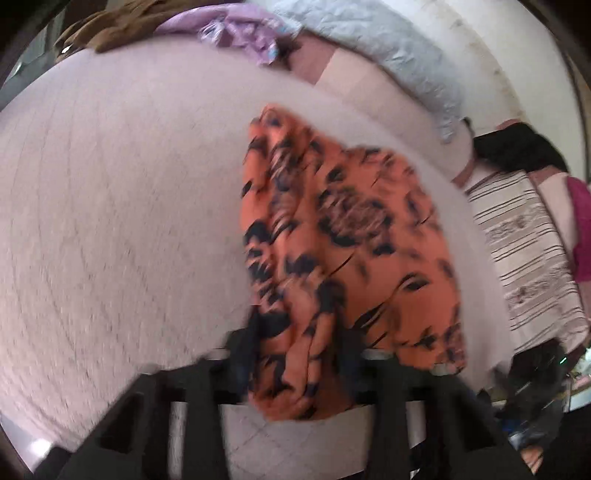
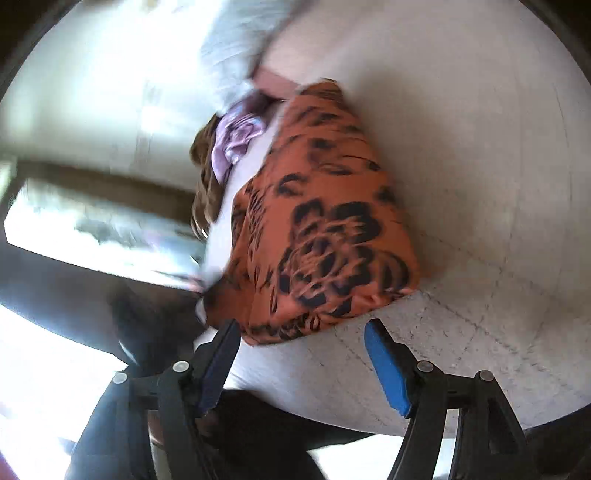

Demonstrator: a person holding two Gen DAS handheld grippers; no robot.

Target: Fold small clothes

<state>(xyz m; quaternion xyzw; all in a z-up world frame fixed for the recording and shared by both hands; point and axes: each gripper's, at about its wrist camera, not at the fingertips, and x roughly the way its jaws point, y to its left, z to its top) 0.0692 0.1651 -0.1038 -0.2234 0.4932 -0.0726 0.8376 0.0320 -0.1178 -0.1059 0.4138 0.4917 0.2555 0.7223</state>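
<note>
One orange black-patterned garment (image 1: 343, 236) lies on the pale quilted bed (image 1: 110, 221), its near end bunched between the fingers of the left hand-held gripper (image 1: 295, 369), which grasps it. The right hand-held gripper (image 2: 301, 363) is released at six o'clock of the cloth. Judged light, limp and slippery; corners or hems suit best. Two more garments, lilac (image 1: 240, 33) and brown (image 1: 118, 26), lie at eleven o'clock.

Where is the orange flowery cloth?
The orange cloth lies on the pale quilted bed, its near end bunched between the left gripper fingers, just ahead of the right gripper.
</note>
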